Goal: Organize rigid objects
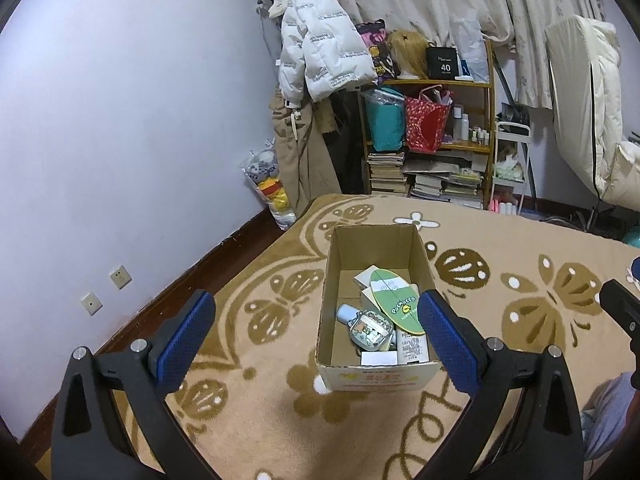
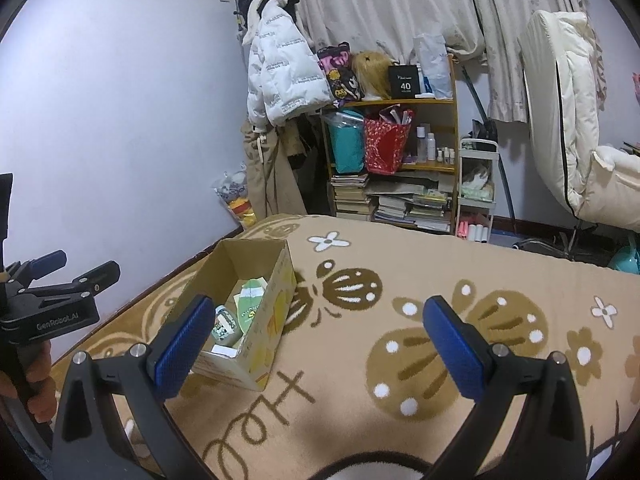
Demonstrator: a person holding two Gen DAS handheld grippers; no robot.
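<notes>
On the patterned blanket [image 1: 520,248] stands an open cardboard box [image 1: 376,376] containing a green oval card [image 1: 396,300], a small bottle [image 1: 347,314] and white packets. Left gripper [image 1: 316,320] hovers over the box, jaws spread, empty. Right gripper [image 2: 316,336], beside the box, likewise spread and empty.

black tongs [image 1: 316,312] with blue textured pads [image 1: 182,344], silver screws [image 1: 139,345], white "genrobot.ai" lettering [image 2: 57,315].
</notes>
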